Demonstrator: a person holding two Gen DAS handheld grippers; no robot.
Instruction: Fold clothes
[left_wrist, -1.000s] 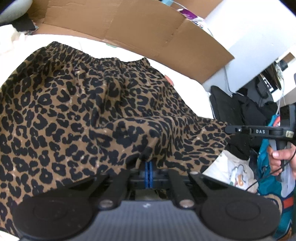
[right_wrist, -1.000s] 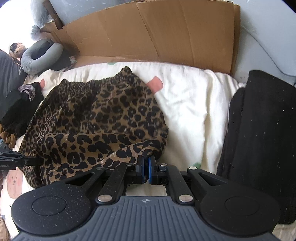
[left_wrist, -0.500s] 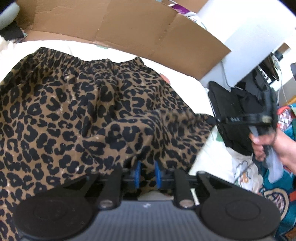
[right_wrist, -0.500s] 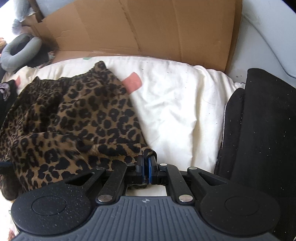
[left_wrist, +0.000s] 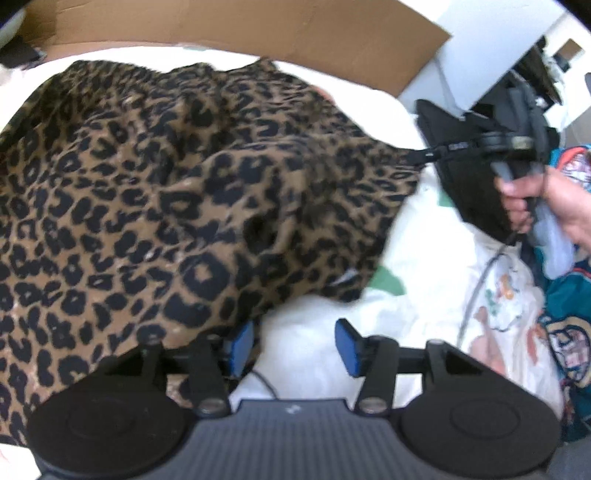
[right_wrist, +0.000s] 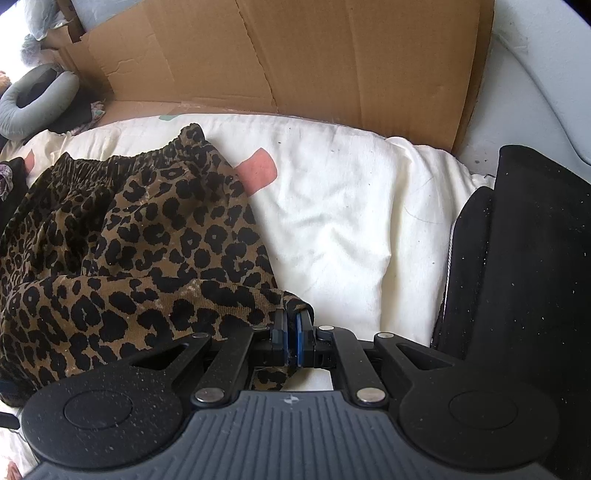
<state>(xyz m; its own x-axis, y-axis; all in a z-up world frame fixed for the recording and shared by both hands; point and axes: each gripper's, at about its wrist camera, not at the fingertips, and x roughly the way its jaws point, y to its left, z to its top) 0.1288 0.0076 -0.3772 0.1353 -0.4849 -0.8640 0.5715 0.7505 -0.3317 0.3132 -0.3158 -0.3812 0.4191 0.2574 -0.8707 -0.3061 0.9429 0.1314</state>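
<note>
On the cream quilted bedspread (right_wrist: 351, 206), the brown-and-black leopard-print corduroy skirt (right_wrist: 147, 251) lies left of centre, bottom hem doubled back over itself. Left gripper (left_wrist: 293, 349) was clamped on the hem a second ago; jaws now stand wide apart, blue pads (left_wrist: 349, 350) bare, cloth draped just beside the left pad. So the left corner looks released and the fold is half laid. Right gripper (right_wrist: 291, 345) still pinched tight on its hem corner, held by the right hand (left_wrist: 550, 206). Elastic waistband points away toward the brown cardboard sheet (right_wrist: 295, 55); the fold's long axis runs side to side between the grippers.
</note>
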